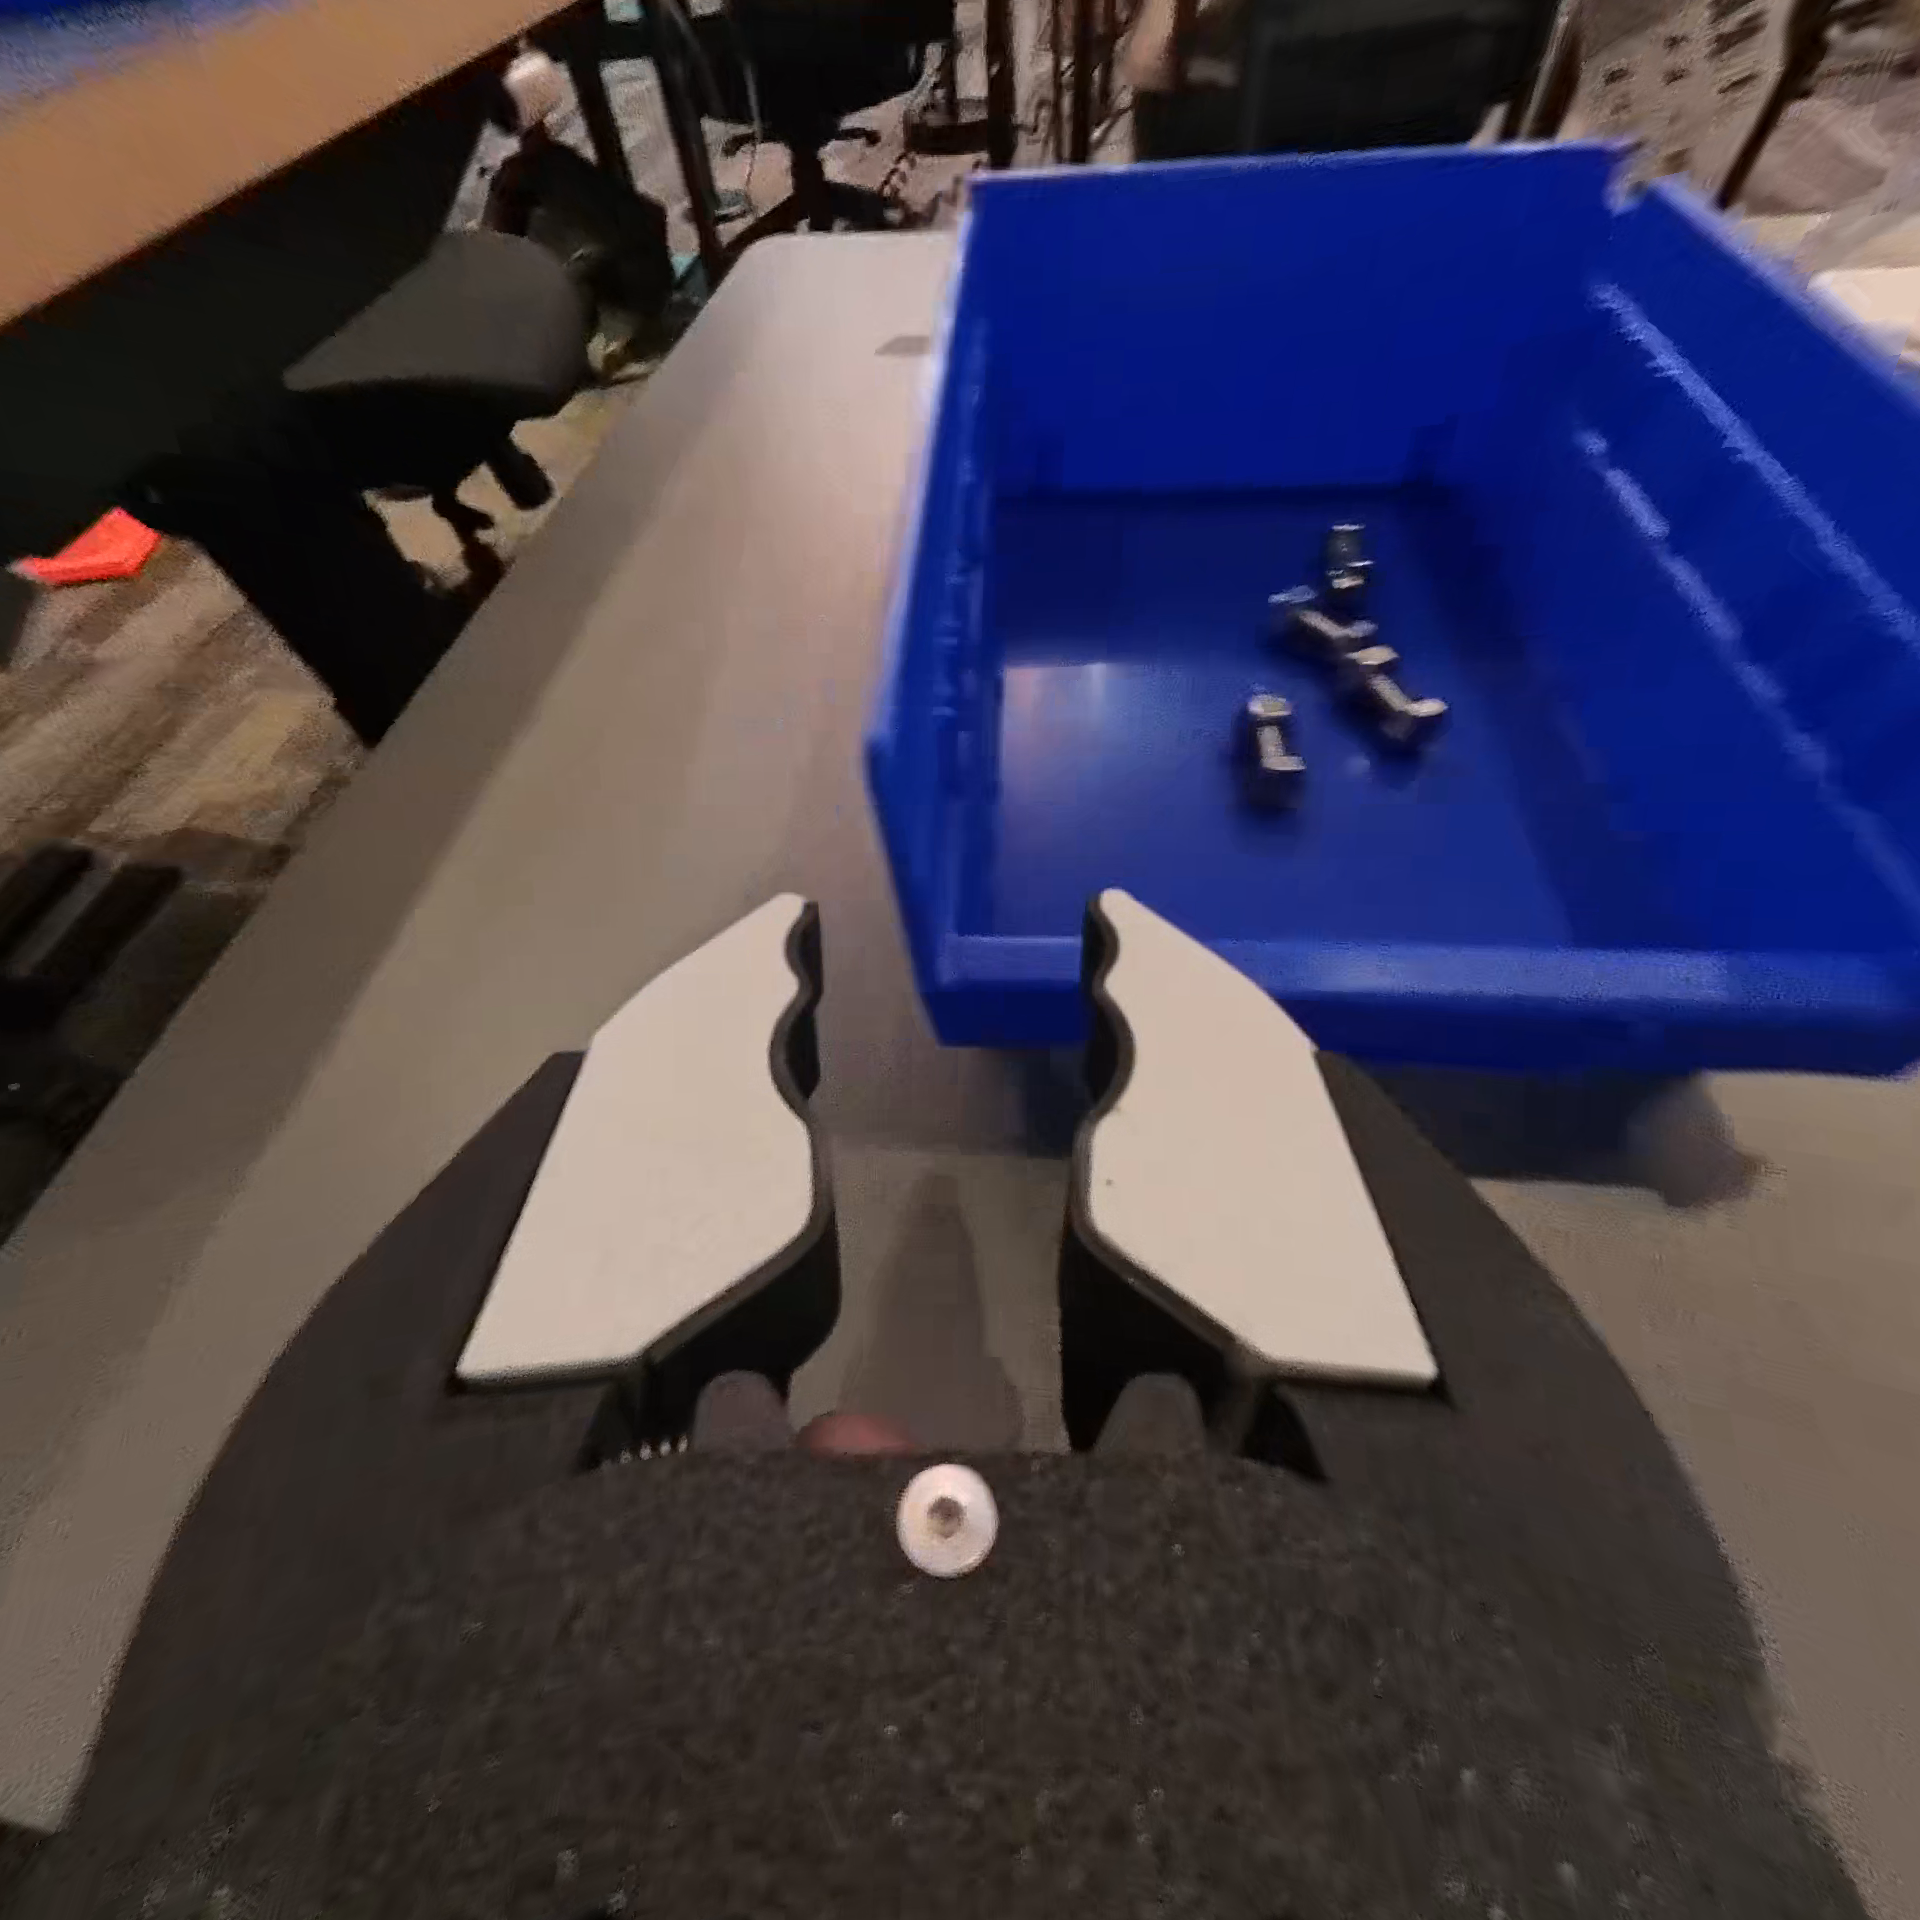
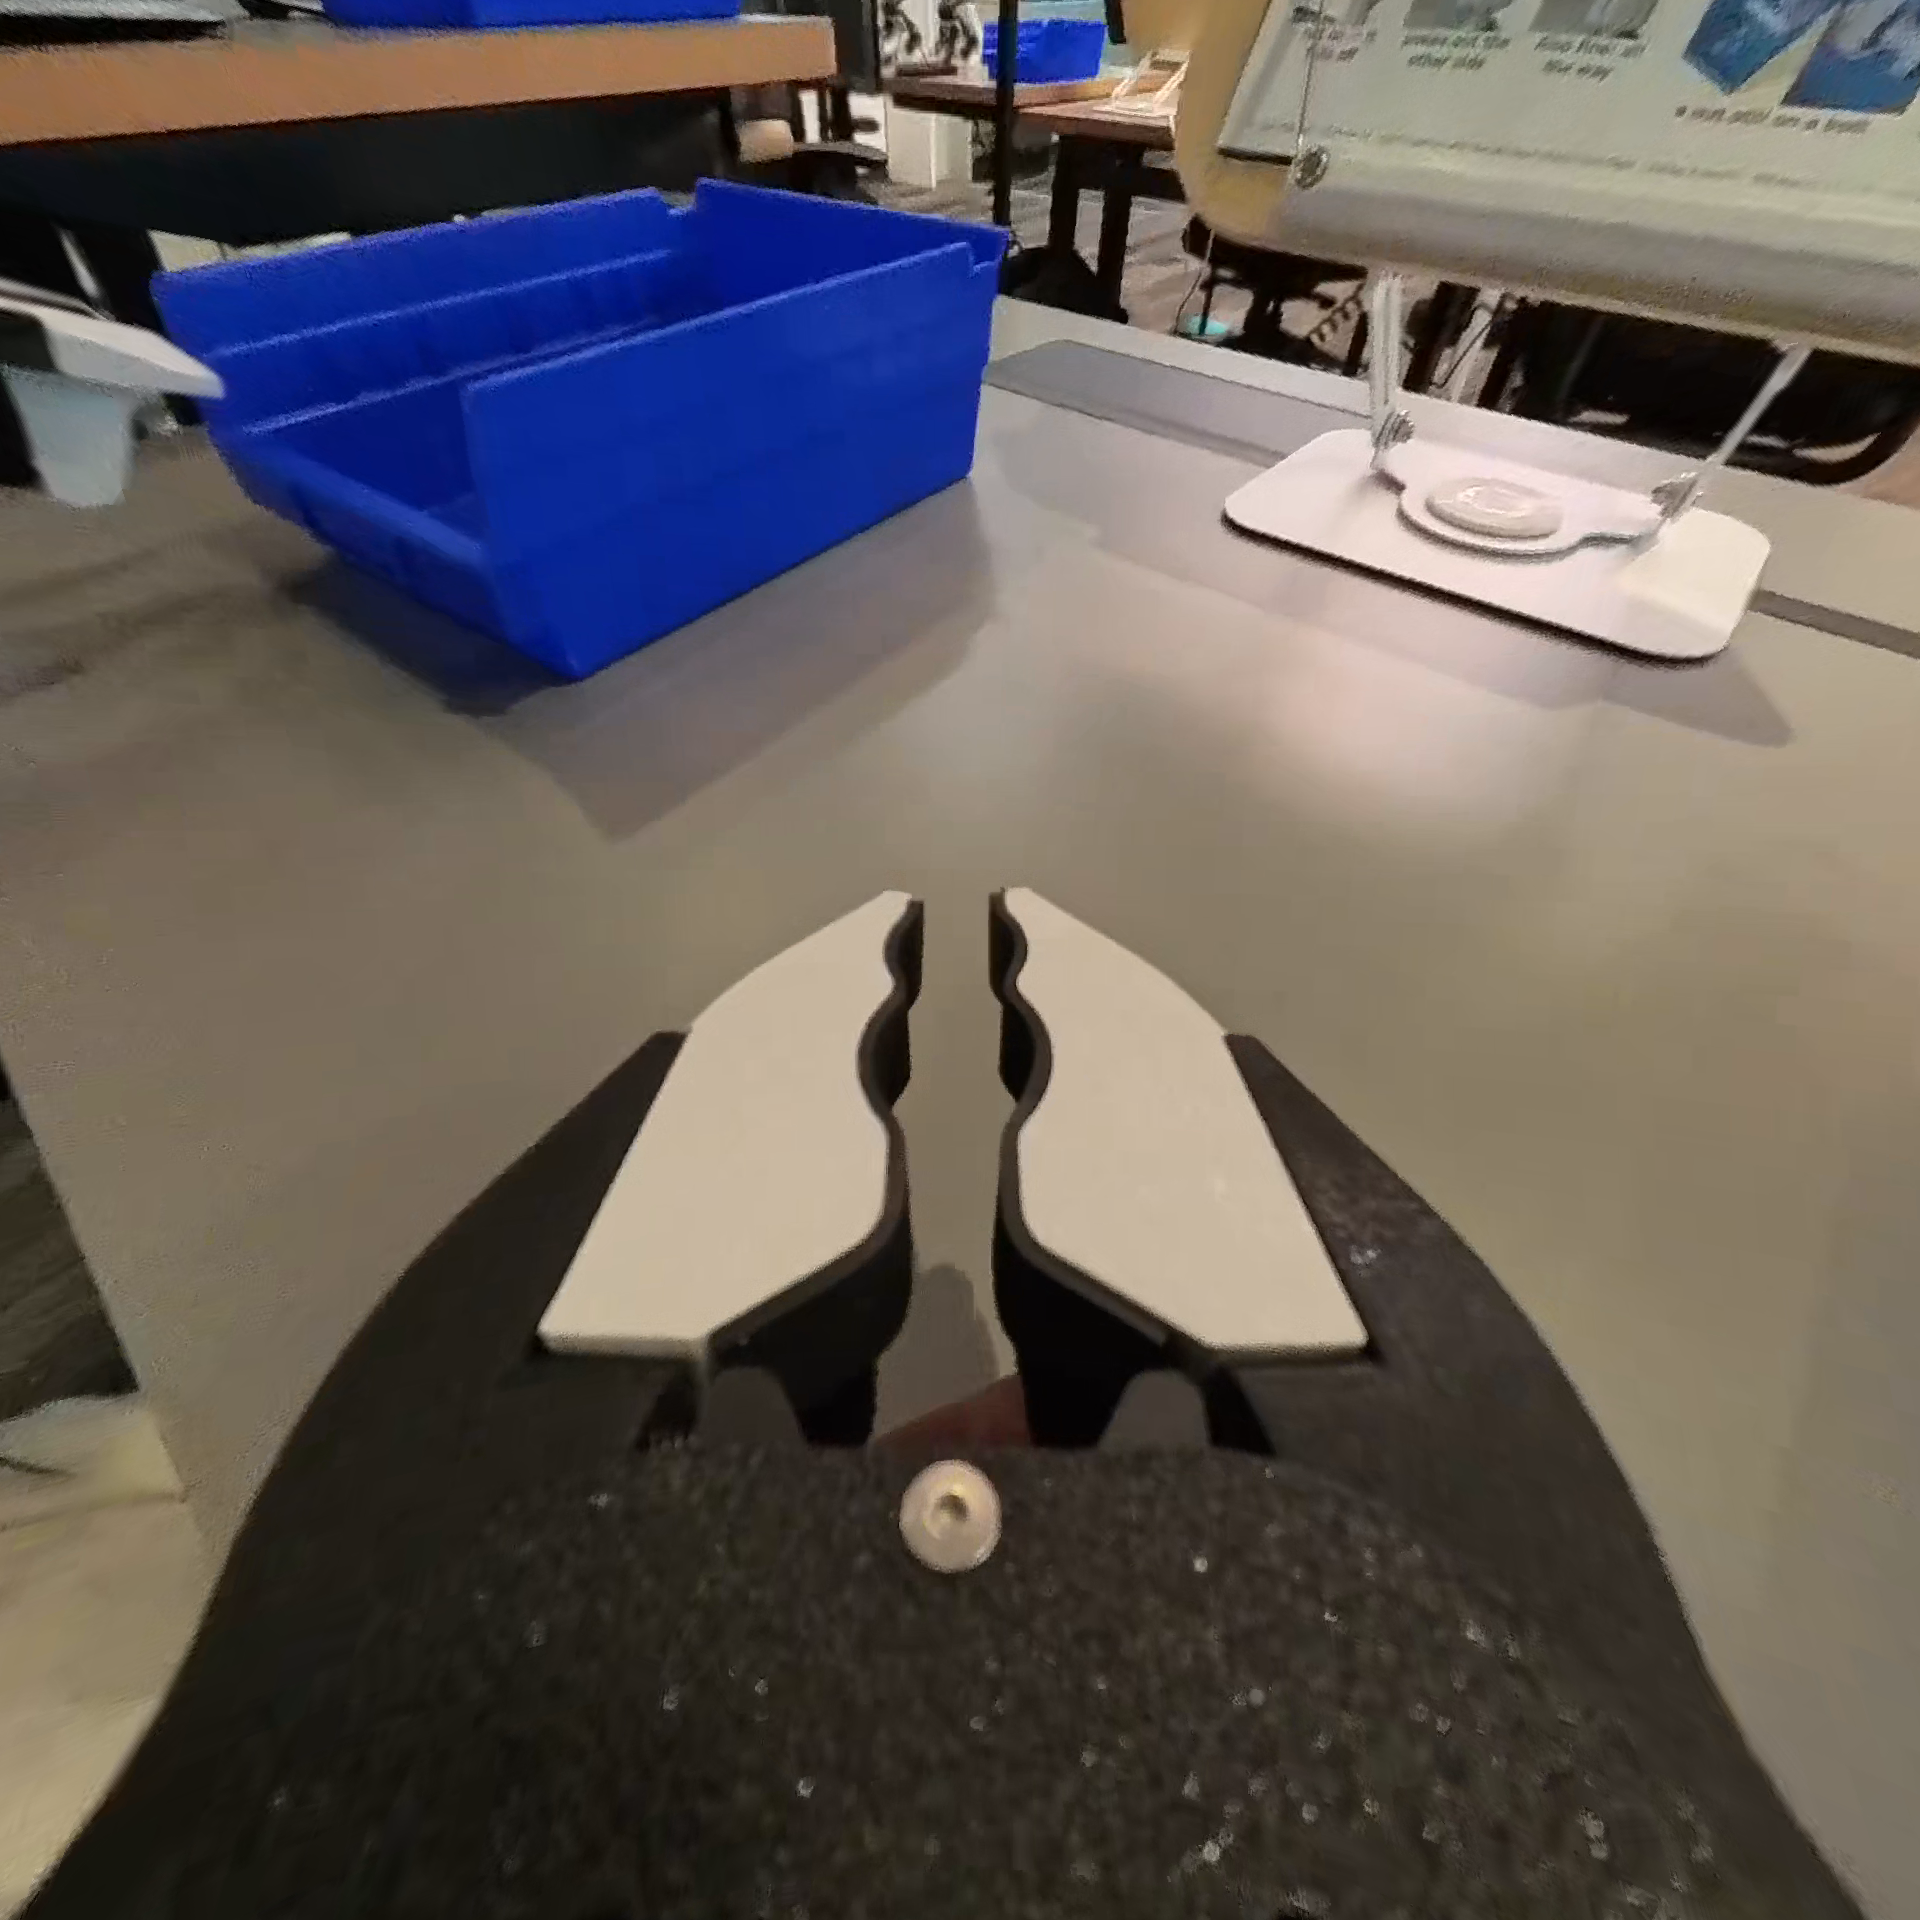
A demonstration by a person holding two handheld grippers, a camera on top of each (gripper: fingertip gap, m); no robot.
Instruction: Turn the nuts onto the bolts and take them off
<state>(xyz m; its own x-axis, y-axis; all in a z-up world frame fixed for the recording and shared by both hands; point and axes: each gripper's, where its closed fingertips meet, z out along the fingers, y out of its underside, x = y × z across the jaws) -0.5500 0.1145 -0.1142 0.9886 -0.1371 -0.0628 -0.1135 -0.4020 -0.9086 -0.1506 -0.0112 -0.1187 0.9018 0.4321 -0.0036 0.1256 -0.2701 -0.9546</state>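
Left gripper (image 1: 951, 925): jaws spread wide, nothing between them; poised over the grey table (image 1: 623, 831), its right fingertip overlapping the near rim of the blue bin (image 1: 1195, 343).
Right gripper (image 2: 956, 914): jaws drawn nearly together, only a thin slit left, nothing held; it hangs above bare tabletop (image 2: 1143, 790).
Blue bin, left wrist view: at 1 o'clock from the left gripper, open top — interior fully in sight.
Nuts and bolts (image 1: 1340, 665): small cluster of silver hardware on the bin floor, toward its right wall; blur makes it impossible to tell nuts from bolts, or whether any are threaded together.
Blue bin, right wrist view (image 2: 727, 447): at 11 o'clock from the right gripper, well apart from it; contents hidden by its near wall.
White stand (image 2: 1496, 540): flat white base on the table at 1 o'clock, wire legs carrying a printed card (image 2: 1558, 114) above.
Left gripper, seen from the right (image 2: 94, 353): a white-and-black edge at 10 o'clock, just beside the bin's left end.
Background: brown-topped tables (image 2: 416, 73) and a black chair (image 1: 457, 322) — all out of focus.
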